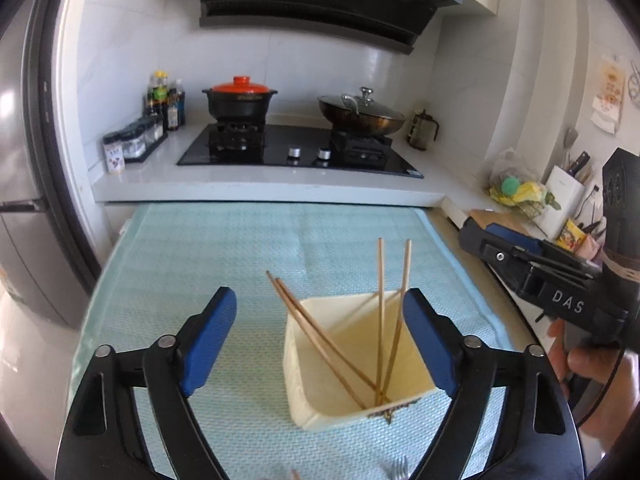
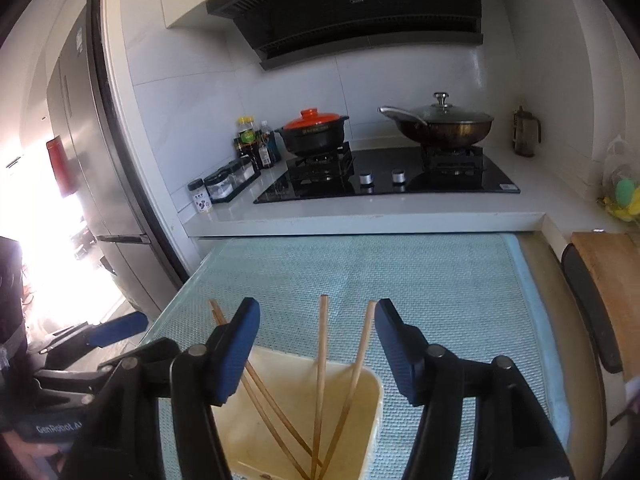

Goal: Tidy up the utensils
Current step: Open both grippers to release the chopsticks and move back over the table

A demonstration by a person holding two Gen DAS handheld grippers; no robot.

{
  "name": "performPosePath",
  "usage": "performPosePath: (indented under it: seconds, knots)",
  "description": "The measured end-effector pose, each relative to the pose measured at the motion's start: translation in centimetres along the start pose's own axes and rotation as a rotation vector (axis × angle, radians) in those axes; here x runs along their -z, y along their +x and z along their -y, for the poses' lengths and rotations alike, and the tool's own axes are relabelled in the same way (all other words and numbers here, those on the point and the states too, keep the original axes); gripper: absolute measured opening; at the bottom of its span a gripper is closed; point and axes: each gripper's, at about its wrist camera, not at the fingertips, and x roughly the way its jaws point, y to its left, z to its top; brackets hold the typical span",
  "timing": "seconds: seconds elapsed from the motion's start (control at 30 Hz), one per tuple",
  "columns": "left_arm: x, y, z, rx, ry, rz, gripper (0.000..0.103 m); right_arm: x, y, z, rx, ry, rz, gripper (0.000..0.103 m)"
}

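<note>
Cream-coloured and square, the plastic utensil holder (image 1: pixel 352 364) stands in the lower middle of the left wrist view, on the pale blue woven mat (image 1: pixel 192 248) that covers the table. Its walls are plain and a little yellowed inside, and a small dark ornament shows on its near rim. Four thin wooden chopsticks (image 1: pixel 380 320) stand inside it with their lower ends together at the near bottom corner. Two of them lean side by side to the upper left, and two rise nearly upright, spread a little apart at the top. All four reach well above the rim.

In the right wrist view the same holder (image 2: pixel 360 412) sits at the lower middle, between the blue fingers, and the chopsticks (image 2: pixel 321 360) point up toward the stove.

The left gripper (image 1: pixel 320 340) has its jaws wide and holds nothing; the holder lies between them, nearer to the right finger. The right gripper (image 2: pixel 316 352) is also spread wide with nothing in it, above the holder. It appears as well at the right edge of the left wrist view, held by a hand (image 1: pixel 588 364).

At the very bottom edge of the left wrist view some metal fork tines (image 1: pixel 398 470) show on the mat, mostly cut off.

In the upper half of both views there is a black gas stove (image 1: pixel 300 148) with a red-lidded black pot (image 1: pixel 239 98) and a glass-lidded wok (image 1: pixel 360 114).
</note>
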Motion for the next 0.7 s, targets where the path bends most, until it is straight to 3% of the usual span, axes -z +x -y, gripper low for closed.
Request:
performPosePath:
  seconds: [0.1,0.23,0.33,0.57,0.7]
  knots:
    - [2.4,-4.6,0.3,-0.037,0.076,0.076,0.101,1.0,-3.9,-0.7,0.048,-0.065,0.016,0.065]
    - [7.3,-9.2,0.6,-0.044,0.127,0.09,0.102,4.6,-8.7,-1.6,0.114,-0.144,-0.004,0.076]
    - [11.5,-11.5,0.6,-0.036,0.11,0.063,0.102,8.2,-11.9,-2.1,0.142,-0.177,-0.033,0.077]
    - [21.2,-14.0,2.5,-0.148,0.198,-0.002,0.102,17.5,-18.1,-2.9,0.189,-0.194,-0.041,0.09]
    - [25.0,-14.1,2.5,-0.098,0.13,-0.094,0.102,22.7,-20.1,-2.6,0.195,-0.129,-0.072,0.095]
